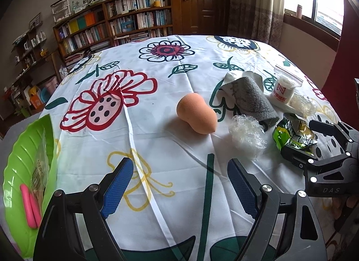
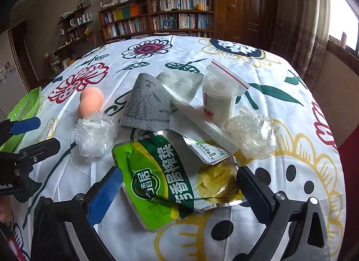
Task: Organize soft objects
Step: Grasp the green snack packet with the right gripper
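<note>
An orange makeup sponge point(image 1: 197, 114) lies on the flowered tablecloth, also in the right wrist view point(image 2: 90, 102). My left gripper point(image 1: 180, 184) is open and empty, a short way in front of it. A grey cloth point(image 1: 251, 98) point(image 2: 147, 106), two crumpled clear plastic balls point(image 2: 94, 134) point(image 2: 251, 134) and a bagged white roll point(image 2: 221, 98) lie to the right. My right gripper point(image 2: 179, 188) is open, its fingers on either side of a torn green snack packet point(image 2: 161, 178), not closed on it.
A green plastic tray point(image 1: 19, 171) stands at the table's left edge, holding a pink item point(image 1: 29, 205) and a clear packet. Bookshelves, a door and a curtained window stand beyond the table. The right gripper shows in the left wrist view point(image 1: 300, 142).
</note>
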`<state>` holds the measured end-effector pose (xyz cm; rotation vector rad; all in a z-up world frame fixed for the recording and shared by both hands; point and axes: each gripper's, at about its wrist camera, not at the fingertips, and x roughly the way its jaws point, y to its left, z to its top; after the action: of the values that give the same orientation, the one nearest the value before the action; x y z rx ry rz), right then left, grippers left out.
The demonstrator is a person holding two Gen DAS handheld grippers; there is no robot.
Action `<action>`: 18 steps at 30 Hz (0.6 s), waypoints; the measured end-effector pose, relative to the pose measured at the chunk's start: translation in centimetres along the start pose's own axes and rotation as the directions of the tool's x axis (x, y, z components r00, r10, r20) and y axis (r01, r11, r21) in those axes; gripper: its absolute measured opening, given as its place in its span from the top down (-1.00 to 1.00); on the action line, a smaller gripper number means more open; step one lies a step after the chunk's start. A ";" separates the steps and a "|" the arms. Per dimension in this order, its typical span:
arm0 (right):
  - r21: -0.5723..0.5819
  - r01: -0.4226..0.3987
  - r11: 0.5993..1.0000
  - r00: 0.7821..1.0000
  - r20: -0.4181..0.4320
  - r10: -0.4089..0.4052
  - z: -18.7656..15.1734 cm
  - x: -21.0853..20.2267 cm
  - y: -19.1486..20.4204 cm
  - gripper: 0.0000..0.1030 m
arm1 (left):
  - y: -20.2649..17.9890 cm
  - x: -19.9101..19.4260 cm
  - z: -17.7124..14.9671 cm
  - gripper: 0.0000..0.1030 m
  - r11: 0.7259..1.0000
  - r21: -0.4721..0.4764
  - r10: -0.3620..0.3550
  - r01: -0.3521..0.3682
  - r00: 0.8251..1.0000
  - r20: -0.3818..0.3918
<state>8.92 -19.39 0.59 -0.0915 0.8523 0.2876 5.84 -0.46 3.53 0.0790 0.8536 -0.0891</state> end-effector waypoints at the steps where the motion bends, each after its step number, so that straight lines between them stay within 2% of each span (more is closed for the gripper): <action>1: 0.002 -0.003 1.000 1.000 0.001 0.003 0.0 0.0 -0.1 -1.00 | 0.1 0.1 0.0 -0.67 1.000 -0.003 0.000 0.000 1.000 -0.002; 7: 0.007 -0.002 1.000 1.000 -0.001 0.002 0.1 0.1 -0.3 -0.99 | -0.1 0.2 0.1 -0.67 1.000 0.004 0.003 -0.003 1.000 -0.002; 11: 0.009 0.003 1.000 1.000 0.009 -0.003 0.1 0.0 -0.4 -0.80 | -0.2 0.3 0.1 -0.67 1.000 0.005 0.006 -0.006 1.000 -0.002; 14: -0.018 0.011 1.000 1.000 0.027 -0.010 0.0 -0.5 0.0 -0.53 | -0.3 0.3 0.1 -0.67 1.000 0.003 0.006 -0.006 1.000 -0.002; 15: -0.029 -0.011 1.000 0.999 0.032 0.012 0.0 -0.7 0.2 -0.24 | -0.3 0.3 0.1 -0.67 1.000 0.005 0.007 -0.007 1.000 -0.001; 17: -0.041 -0.064 0.997 0.997 0.039 0.066 -0.1 -0.9 0.6 0.14 | -0.4 0.2 0.2 -0.67 1.000 0.007 0.007 -0.007 1.000 0.000; 18: -0.046 -0.057 0.997 0.997 0.041 0.058 -0.2 -1.0 0.8 0.14 | -0.4 0.1 0.2 -0.67 1.000 0.009 0.007 -0.007 1.000 0.002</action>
<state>7.94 -18.89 1.24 -0.1024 0.8080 0.3614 6.05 -0.93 3.54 0.0898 0.8513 -0.0865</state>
